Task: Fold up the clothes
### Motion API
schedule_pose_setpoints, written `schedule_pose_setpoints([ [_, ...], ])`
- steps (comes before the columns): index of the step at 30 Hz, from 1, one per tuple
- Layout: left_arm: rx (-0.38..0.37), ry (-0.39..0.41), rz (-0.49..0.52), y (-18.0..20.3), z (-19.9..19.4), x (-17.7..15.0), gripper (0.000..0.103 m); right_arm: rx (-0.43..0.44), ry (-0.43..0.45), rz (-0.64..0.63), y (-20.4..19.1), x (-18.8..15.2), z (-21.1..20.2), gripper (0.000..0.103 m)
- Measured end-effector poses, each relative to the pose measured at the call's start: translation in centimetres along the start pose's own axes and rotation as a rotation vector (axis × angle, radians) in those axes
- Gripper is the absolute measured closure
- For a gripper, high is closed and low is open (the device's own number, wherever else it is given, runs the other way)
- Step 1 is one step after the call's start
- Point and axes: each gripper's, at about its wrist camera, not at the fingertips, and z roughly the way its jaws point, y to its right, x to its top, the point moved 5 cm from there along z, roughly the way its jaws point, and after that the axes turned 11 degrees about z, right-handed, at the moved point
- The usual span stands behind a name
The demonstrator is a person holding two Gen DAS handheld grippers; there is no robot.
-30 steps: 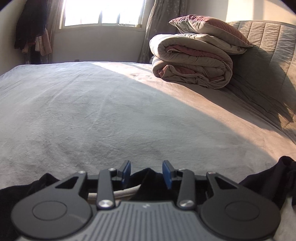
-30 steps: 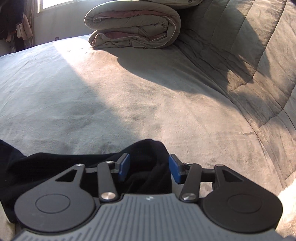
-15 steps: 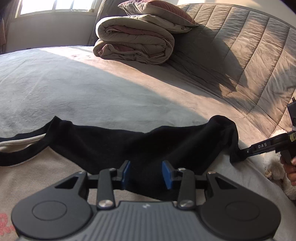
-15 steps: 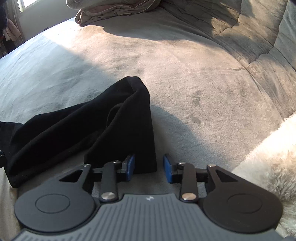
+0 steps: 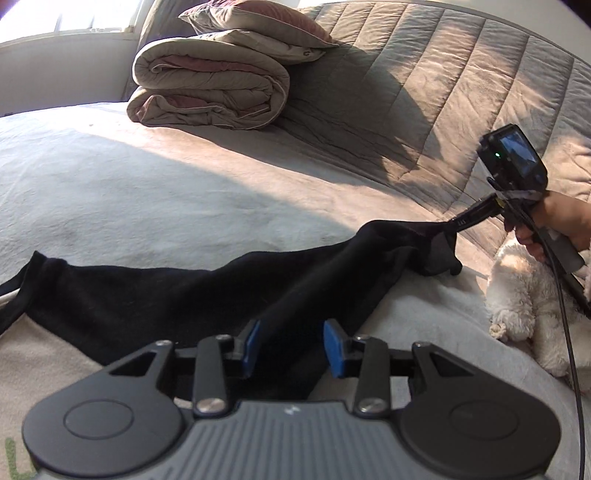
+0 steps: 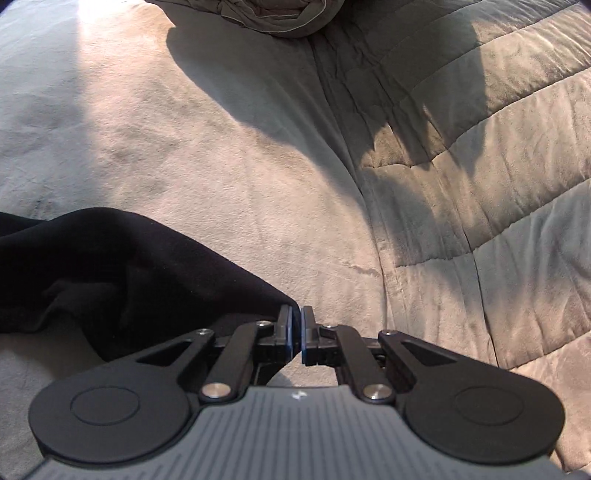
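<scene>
The right gripper [image 6: 297, 334] has its jaws pinched together on the tip of a black sleeve [image 5: 413, 243] of the garment [image 5: 155, 295], and in the left wrist view that sleeve is stretched taut toward 2 o'clock, lifted off the bed [image 5: 147, 192]. The left gripper [image 5: 291, 347] has its jaws apart, with black cloth lying between the blue pads [image 5: 252, 341]; whether they press on it cannot be told for certain, though a gap shows on each side.

To do this step well, I judge the sleeve should be carried across the body in one smooth arc, kept under light tension so it lands flat, while the left jaws pin the shoulder region to stop the whole garment sliding. The thin pinch at the cuff could slip if pulled hard.

The garment has a pale body with black sleeves and lies at the near edge of the bed. The bed is wide and grey, sunlit at 11 o'clock. A rolled quilt [image 5: 207, 88] with a pillow [image 5: 258, 22] on it sits at 12 o'clock, a padded headboard [image 5: 443, 92] at 1 o'clock, a white fluffy thing [image 5: 524, 295] at 3 o'clock.
</scene>
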Motion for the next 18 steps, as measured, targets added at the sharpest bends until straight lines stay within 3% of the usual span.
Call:
schedule_pose_setpoints([
  [4,-0.024,-0.045,0.038,1.2,1.9,-0.5,0.064,-0.019,0.023,0.025,0.4,0.7,2.0,0.099],
  [8,-0.013,-0.039,0.073,2.1,2.2,-0.8,0.059,0.007,0.064,0.107,0.2,1.1,3.2,0.097],
  [11,-0.012,-0.046,0.128,2.8,2.5,-0.7,0.059,0.054,0.075,0.186,1.0,1.1,2.7,0.081],
  [12,-0.011,-0.049,0.147,3.1,2.7,-0.6,0.059,0.072,0.077,0.214,1.3,1.1,2.5,0.065],
  [13,-0.012,-0.051,0.162,3.4,2.9,-0.5,0.059,0.092,0.075,0.244,1.7,1.1,2.2,0.059],
  [18,0.007,-0.058,0.185,4.6,4.6,0.0,0.06,0.209,0.005,0.449,4.0,-0.2,0.5,0.057],
])
